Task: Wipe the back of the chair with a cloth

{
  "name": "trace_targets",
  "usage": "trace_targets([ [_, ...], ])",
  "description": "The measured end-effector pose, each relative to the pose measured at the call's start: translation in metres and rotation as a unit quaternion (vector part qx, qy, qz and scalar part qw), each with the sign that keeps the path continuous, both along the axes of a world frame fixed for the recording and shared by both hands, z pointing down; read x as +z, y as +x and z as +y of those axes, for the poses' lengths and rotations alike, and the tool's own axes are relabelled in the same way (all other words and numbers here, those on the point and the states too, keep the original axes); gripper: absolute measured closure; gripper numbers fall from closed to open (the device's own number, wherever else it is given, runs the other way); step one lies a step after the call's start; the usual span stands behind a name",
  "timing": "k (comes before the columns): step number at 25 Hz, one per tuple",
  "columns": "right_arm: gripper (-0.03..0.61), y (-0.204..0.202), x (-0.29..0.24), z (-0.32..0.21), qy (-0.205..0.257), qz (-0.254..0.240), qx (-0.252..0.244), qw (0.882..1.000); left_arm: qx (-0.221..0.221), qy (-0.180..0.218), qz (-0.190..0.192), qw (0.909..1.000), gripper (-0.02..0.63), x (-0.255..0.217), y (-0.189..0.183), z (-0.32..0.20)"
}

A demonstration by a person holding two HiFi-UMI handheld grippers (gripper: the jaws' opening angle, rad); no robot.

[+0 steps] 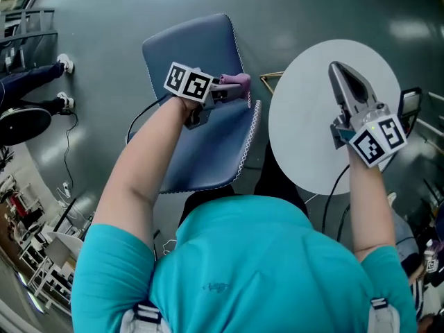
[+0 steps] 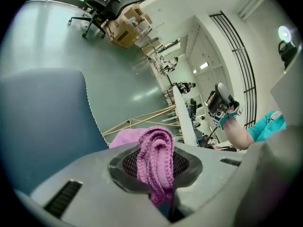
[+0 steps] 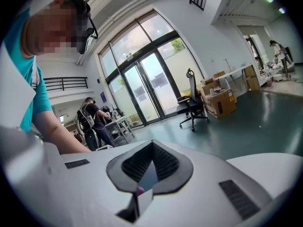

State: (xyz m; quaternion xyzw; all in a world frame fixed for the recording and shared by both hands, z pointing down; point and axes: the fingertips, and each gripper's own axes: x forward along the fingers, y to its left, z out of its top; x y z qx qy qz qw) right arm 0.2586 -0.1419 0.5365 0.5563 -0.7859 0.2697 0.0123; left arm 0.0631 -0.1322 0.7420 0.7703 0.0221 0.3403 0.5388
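Chair (image 1: 198, 109) on floor (image 1: 312, 5), 11 o'clock ahead. Bench (image 1: 305, 151) just beside chair, at its 3 o'clock. Left hand-held gripper (image 1: 239, 89) over chair's 3 o'clock edge, cloth (image 1: 237, 82) between jaws. Right hand-held gripper (image 1: 336, 68) above bench, pointing to 12 o'clock. Bystander's legs (image 1: 31, 82) at chair's 9 o'clock, well apart.

bright daylight | floor glare | fisheye edges dark | jaws blurred

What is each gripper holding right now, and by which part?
The left gripper is shut on the purple knitted cloth, pinching a bunched fold; the right gripper is shut and empty.
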Motion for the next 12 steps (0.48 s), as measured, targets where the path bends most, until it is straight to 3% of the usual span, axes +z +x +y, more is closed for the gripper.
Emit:
trace_targets([
  [5, 0.58, -0.017, -0.035, 0.023, 0.007, 0.004, -0.01, 1.0, -0.071, 0.05, 0.039, 0.9955, 0.555, -0.084, -0.031, -0.002],
  [12, 0.58, -0.056, -0.107, 0.003, 0.024, 0.022, -0.019, 0.999, -0.145, 0.147, 0.112, 0.972, 0.555, -0.216, -0.097, -0.037],
])
